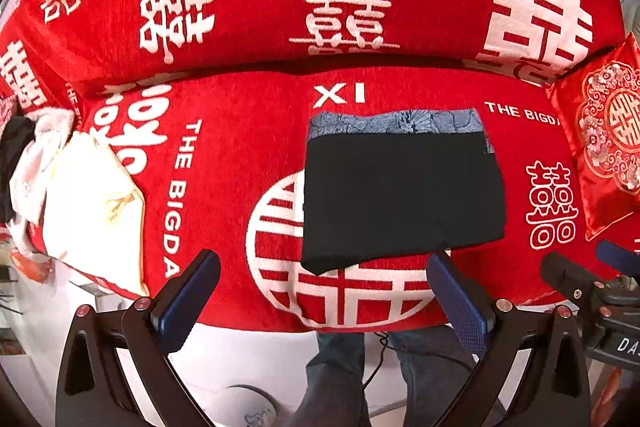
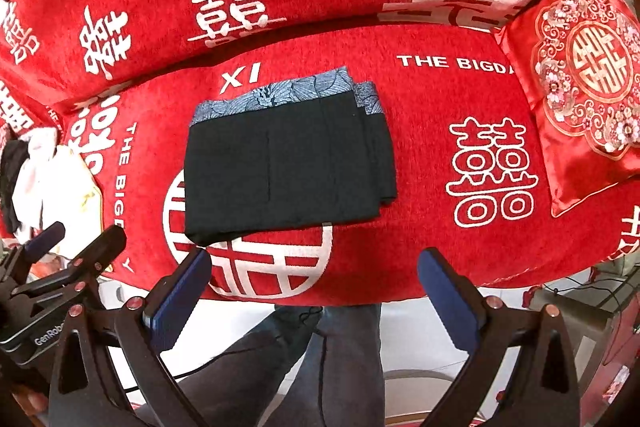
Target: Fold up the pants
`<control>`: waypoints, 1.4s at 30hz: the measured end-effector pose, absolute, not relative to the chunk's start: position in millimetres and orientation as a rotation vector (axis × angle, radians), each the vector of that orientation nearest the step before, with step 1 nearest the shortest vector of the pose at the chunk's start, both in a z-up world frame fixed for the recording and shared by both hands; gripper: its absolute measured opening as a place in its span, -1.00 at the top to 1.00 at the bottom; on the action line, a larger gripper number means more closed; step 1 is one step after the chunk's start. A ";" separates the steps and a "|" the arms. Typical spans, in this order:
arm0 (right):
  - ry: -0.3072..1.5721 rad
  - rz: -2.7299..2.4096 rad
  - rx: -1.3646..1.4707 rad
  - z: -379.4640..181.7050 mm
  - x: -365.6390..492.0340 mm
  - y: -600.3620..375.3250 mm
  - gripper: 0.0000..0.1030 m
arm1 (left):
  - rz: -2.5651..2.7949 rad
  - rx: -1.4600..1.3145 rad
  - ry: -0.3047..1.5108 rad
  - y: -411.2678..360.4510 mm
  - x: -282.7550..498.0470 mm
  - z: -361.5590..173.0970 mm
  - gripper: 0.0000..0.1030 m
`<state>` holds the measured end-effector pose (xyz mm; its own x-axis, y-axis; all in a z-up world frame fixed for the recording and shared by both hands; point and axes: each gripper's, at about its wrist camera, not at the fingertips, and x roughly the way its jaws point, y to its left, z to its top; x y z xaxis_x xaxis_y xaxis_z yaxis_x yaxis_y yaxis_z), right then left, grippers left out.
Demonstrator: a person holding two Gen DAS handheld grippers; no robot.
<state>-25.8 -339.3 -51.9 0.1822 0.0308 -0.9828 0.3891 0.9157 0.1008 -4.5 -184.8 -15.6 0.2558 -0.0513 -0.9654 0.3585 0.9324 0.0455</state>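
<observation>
From the left wrist camera, the black folded pants with a blue-grey patterned waistband [image 1: 400, 195] lie flat as a neat rectangle on the red sofa cover printed with white characters [image 1: 224, 155], their waistband on the far side and their near edge over a large round white emblem. The left gripper [image 1: 324, 291] hovers at the sofa's near edge, its jaws wide apart and holding nothing, the blue-padded fingers [image 1: 192, 291] just short of the pants. A pile of white and cream clothes [image 1: 80, 195] sits at the left, a red embroidered satin cushion [image 1: 604, 143] at the right, and part of the right gripper [image 1: 592, 291] shows at the near right. From the right wrist camera, the pants [image 2: 280, 163] lie left of centre, layered edges stepped along their right side. The right gripper [image 2: 316, 291] hangs near the sofa's front edge with jaws apart and empty. The cushion [image 2: 580, 107] leans at the far right, the clothes pile [image 2: 44, 171] lies at the left, and the left gripper [image 2: 60, 263] shows at the near left.
</observation>
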 end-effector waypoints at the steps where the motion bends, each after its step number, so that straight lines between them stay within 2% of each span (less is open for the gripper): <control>1: 1.372 -0.260 0.362 -50.7 -25.2 -338.1 -0.99 | -0.281 0.286 1.282 -185.5 -4.1 -14.4 -1.00; 42: 1.357 -0.287 0.312 -34.0 -19.8 -330.8 -0.99 | -0.288 0.270 1.269 -192.1 0.2 -1.5 -1.00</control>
